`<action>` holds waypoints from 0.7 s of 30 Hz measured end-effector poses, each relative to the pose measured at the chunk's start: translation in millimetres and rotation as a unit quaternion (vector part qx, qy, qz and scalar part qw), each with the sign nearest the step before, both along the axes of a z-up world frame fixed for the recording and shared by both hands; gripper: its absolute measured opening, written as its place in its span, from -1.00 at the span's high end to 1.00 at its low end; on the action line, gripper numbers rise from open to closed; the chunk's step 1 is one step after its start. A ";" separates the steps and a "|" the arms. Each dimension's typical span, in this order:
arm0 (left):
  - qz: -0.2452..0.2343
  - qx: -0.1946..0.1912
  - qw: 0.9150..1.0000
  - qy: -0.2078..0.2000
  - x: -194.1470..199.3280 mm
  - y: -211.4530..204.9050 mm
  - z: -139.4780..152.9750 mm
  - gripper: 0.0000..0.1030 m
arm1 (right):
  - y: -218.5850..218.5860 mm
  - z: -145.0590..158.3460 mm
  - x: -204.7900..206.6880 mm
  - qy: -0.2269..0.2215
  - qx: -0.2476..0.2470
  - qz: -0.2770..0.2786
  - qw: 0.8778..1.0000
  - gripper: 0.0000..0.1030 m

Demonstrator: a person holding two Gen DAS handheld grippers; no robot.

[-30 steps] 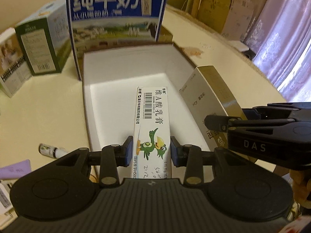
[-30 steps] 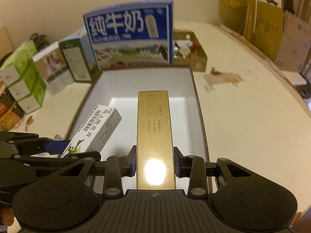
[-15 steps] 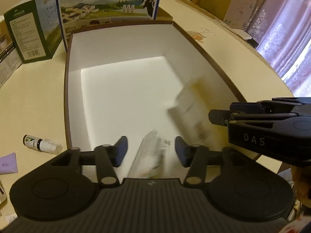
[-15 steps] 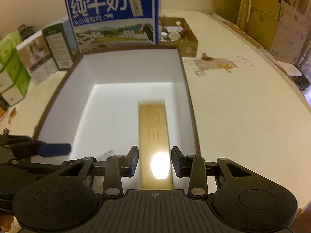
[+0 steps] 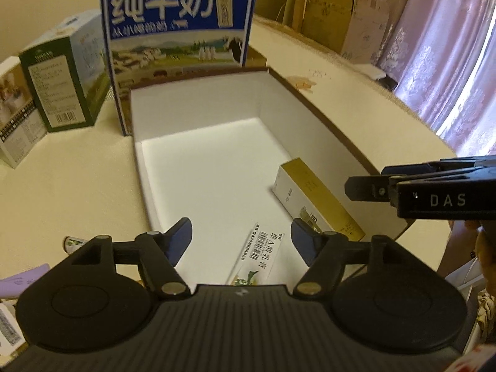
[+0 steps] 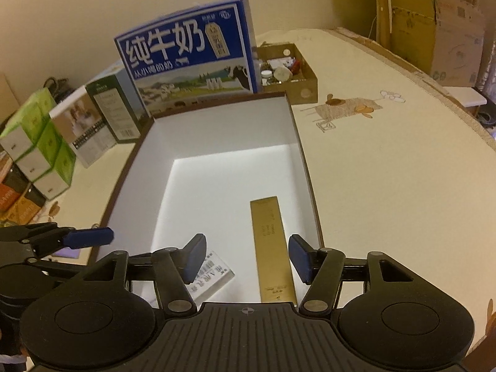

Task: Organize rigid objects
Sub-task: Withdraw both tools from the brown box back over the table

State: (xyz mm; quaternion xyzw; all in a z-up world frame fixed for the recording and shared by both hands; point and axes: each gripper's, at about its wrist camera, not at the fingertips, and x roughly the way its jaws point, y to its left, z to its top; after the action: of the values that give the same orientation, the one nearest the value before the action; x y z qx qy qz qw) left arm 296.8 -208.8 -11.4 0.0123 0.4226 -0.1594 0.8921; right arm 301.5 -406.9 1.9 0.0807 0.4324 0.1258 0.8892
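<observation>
**Kid:** Boxes are in the big box (image 5: 313, 114) now, right?

**Helper:** Two of them are. The gold box (image 6: 272, 248) lies flat on the white floor, close to the right wall. The white box (image 5: 259, 252) with the green bird lies near the front wall, to the left of the gold one. They are close but do not touch.

**Kid:** Is the left gripper (image 5: 241, 241) holding anything?

**Helper:** No. Its jaws have just been opening and now stand very wide. The white box sits below, between the blue pads, but the pads do not touch it.

**Kid:** And the right gripper (image 6: 248, 260)?

**Helper:** Its jaws have just been opening too. The gold box lies under them, nearer the right pad, and it looks let go. So both grippers have nothing in them.

**Kid:** Is the job finished?

**Helper:** I think not. This part looks done, since both small boxes are inside. But more things wait on the table (image 6: 387, 170). On the left, I see a green and white box (image 5: 62, 86), some light green boxes (image 6: 40, 145) and a small bottle (image 5: 73, 243). A purple thing lies there as well. Most of the big box is bare, so there is lots of room.

**Kid:** What about the blue milk box (image 6: 189, 52)?

**Helper:** It stands up right behind the big box. I cannot tell if it needs to move.
</observation>
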 end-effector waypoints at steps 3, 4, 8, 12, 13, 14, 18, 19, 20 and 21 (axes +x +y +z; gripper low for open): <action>0.001 -0.005 1.000 -0.013 -9.3 14.0 10.8 -0.38 | 5.0 6.1 -5.6 -0.002 -0.001 -0.007 1.000 -0.14; 0.003 -0.005 1.000 -0.018 -12.9 19.1 14.2 -0.38 | 6.9 7.7 -7.7 -0.003 -0.001 -0.010 1.000 -0.15; 0.005 -0.007 0.999 -0.034 -29.1 40.9 26.1 -0.42 | 16.4 14.3 -20.0 -0.008 0.006 -0.020 1.000 -0.17; 0.013 -0.001 0.999 -0.051 -49.0 64.3 34.2 -0.50 | 29.4 21.8 -36.1 -0.012 0.017 -0.030 0.999 -0.18; 0.014 0.001 0.998 -0.053 -52.9 69.9 35.8 -0.50 | 33.6 23.4 -41.0 -0.012 0.019 -0.031 0.999 -0.18; 0.017 0.003 0.998 -0.054 -57.7 75.6 37.2 -0.50 | 36.9 24.6 -45.5 -0.011 0.019 -0.032 0.999 -0.19; 0.021 0.012 0.998 -0.061 -79.6 96.0 42.7 -0.50 | 51.7 29.1 -63.3 -0.010 0.028 -0.034 0.999 -0.19; 0.023 0.015 0.998 -0.061 -84.8 100.8 44.4 -0.50 | 55.4 30.5 -68.0 -0.011 0.035 -0.032 0.999 -0.20; 0.026 0.021 0.998 -0.059 -90.4 106.0 45.8 -0.48 | 58.6 31.8 -72.1 -0.012 0.039 -0.029 0.999 -0.20; 0.028 0.024 0.997 -0.061 -95.7 110.0 47.1 -0.48 | 63.5 33.6 -77.5 -0.013 0.041 -0.027 0.999 -0.20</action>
State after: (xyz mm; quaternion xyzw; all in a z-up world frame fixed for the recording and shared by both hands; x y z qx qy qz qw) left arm 201.1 -98.8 35.7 0.0315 0.3714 -0.1235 0.9197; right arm 224.0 -343.4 35.6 0.1270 0.4127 0.1200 0.8940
